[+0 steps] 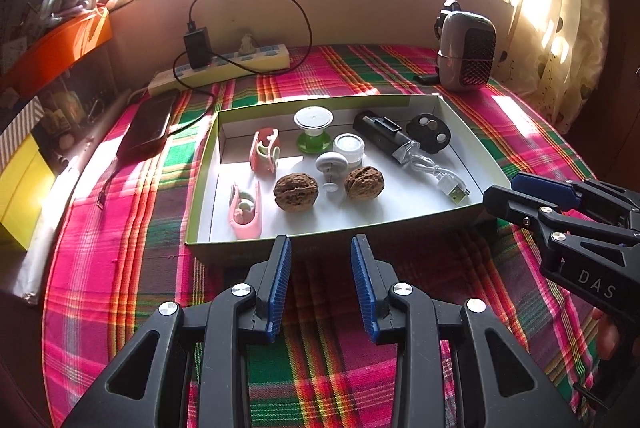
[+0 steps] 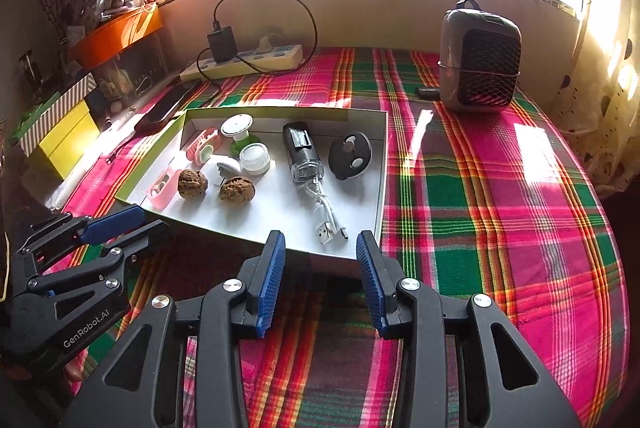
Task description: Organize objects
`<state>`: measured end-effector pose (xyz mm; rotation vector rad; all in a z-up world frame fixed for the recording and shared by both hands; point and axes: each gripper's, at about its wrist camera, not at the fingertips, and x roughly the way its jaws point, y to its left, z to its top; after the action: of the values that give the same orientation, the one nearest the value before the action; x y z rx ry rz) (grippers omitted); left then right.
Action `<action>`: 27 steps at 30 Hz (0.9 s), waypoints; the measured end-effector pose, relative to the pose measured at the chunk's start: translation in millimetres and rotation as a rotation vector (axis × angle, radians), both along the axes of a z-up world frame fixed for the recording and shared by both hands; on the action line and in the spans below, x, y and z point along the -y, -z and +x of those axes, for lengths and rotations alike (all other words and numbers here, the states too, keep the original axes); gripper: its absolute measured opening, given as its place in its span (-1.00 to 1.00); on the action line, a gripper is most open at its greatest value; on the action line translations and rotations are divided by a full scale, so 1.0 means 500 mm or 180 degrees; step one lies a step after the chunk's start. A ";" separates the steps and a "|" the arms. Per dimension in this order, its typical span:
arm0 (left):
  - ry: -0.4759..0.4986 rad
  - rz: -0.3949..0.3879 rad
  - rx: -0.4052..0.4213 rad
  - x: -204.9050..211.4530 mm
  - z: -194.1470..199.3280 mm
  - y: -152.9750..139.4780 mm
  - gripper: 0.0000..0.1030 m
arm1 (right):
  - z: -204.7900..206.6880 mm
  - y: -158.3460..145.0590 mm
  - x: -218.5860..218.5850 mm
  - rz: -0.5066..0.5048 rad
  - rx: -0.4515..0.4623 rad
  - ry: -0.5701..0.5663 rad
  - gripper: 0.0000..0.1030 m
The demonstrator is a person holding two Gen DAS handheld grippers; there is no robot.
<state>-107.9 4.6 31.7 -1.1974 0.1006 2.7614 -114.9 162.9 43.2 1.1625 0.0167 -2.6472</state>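
Black left tool (image 2: 116, 228) reads "GenRobot.AI", right tool (image 1: 504, 193) "DAS"; both released.

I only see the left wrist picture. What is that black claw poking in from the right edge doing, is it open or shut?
Observer: Open. The right wrist view shows the right gripper with its jaws wide apart, holding nothing.
Operator: Pointing at what?
Observer: At the near wall of the shallow white cardboard box, in line with the white USB cable inside.
Operator: Any writing on my own claw?
Observer: Yes, the left gripper reads GenRobot.AI on its side.
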 end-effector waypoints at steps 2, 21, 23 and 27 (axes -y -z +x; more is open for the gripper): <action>-0.0056 -0.0046 -0.0023 0.007 0.012 0.004 -0.43 | 0.007 0.005 -0.003 -0.0002 0.0014 0.0017 -0.25; -0.0526 -0.0049 0.0191 0.096 0.056 0.064 -0.42 | 0.040 0.066 -0.036 0.0271 0.0235 0.0278 -0.25; -0.0528 -0.0053 0.0187 0.096 0.058 0.063 -0.42 | 0.044 0.073 -0.040 0.0289 0.0255 0.0285 -0.25; -0.0546 -0.0012 0.0194 0.099 0.059 0.063 -0.42 | 0.051 0.074 -0.044 0.0298 0.0234 0.0315 -0.25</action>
<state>-78.7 -44.8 0.1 -1.3496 -0.0032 2.8665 -89.2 185.0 6.5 1.3227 0.0723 -2.7134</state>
